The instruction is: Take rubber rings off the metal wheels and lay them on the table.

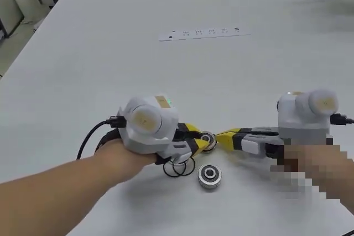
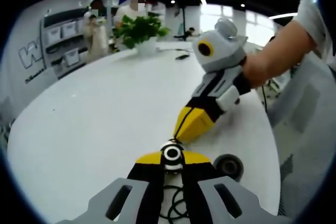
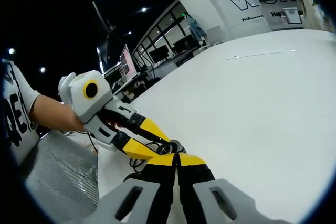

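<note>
My left gripper [image 1: 203, 142] is shut on a small metal wheel [image 1: 208, 138] and holds it just above the white table [image 1: 110, 64]. In the left gripper view the wheel [image 2: 172, 152] sits between the yellow tips of the left gripper [image 2: 172, 158]. My right gripper [image 1: 220, 138] comes in from the right, its yellow tips shut at the wheel's rim, where a black rubber ring runs. The right gripper view shows those tips [image 3: 177, 156] pressed together against the wheel [image 3: 175, 145]. A second wheel [image 1: 209, 174] lies on the table. Two loose black rings [image 1: 180, 167] lie under the left gripper.
A white power strip [image 1: 203, 32] lies across the far part of the table. A black cable [image 1: 91, 136] trails from the left gripper. A potted plant [image 2: 139, 29] stands at the table's far end. Chairs stand at the far left.
</note>
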Demonstrator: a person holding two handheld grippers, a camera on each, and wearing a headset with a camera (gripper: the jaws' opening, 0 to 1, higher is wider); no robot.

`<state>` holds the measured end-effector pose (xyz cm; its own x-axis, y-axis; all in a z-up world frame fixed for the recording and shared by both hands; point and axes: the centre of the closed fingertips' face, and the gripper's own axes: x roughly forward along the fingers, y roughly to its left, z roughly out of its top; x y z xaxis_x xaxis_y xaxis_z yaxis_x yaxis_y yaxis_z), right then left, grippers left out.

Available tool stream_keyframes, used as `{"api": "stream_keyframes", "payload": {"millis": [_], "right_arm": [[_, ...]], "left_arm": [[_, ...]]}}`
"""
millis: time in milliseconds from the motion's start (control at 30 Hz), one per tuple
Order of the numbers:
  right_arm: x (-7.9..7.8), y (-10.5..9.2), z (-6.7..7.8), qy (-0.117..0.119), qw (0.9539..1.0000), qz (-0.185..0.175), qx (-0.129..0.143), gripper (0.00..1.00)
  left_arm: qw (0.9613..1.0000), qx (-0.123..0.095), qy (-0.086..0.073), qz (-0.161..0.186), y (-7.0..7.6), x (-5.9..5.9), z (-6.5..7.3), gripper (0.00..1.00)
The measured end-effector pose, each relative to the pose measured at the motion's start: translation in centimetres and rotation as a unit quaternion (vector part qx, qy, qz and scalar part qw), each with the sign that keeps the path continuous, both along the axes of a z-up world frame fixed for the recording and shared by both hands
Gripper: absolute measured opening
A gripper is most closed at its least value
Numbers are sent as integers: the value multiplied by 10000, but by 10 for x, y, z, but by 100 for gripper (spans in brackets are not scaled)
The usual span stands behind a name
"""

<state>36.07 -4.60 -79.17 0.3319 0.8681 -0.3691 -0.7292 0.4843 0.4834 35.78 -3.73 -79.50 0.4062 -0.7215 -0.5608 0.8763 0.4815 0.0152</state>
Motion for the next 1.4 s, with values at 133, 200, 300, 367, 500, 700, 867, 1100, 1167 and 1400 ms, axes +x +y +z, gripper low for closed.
{"api": "stream_keyframes", "payload": {"millis": [133, 200, 300, 367, 500, 700, 867, 1100, 1167, 1400], "right_arm": [[-2, 2, 2, -12, 10000, 55, -24, 0], [-3, 3, 3, 15, 10000, 69, 2, 0], [-5, 5, 4, -11, 9999, 107, 8, 0], [-5, 5, 4, -13, 9999, 117, 17, 0], [-6, 5, 5, 72, 9998, 96, 133, 0], [-17, 23, 19, 215, 9977, 337, 543, 0], [-7, 11, 24, 67, 9982, 178, 566, 0], [-4, 3, 14, 67, 9996, -12, 287, 0], [-4, 1, 11, 77, 9997, -40, 217, 0], [-5, 0, 7, 121, 9997, -37, 199, 0]], "left_arm": [[10000, 2, 8, 30, 0, 0, 0, 11], [10000, 18, 0, 34, 0, 0, 0, 11], [10000, 44, -16, 33, 0, 0, 0, 11], [10000, 49, -26, 31, 0, 0, 0, 11], [10000, 57, -38, 19, 0, 0, 0, 11], [10000, 58, -50, 53, -1, 1, 0, 11], [10000, 35, -35, 67, -1, 1, 0, 11], [10000, -17, -53, 3, -1, 0, 0, 12], [10000, -57, -9, -2, -1, 0, 0, 13], [9998, -52, 52, -203, 0, -5, 1, 17]]}}
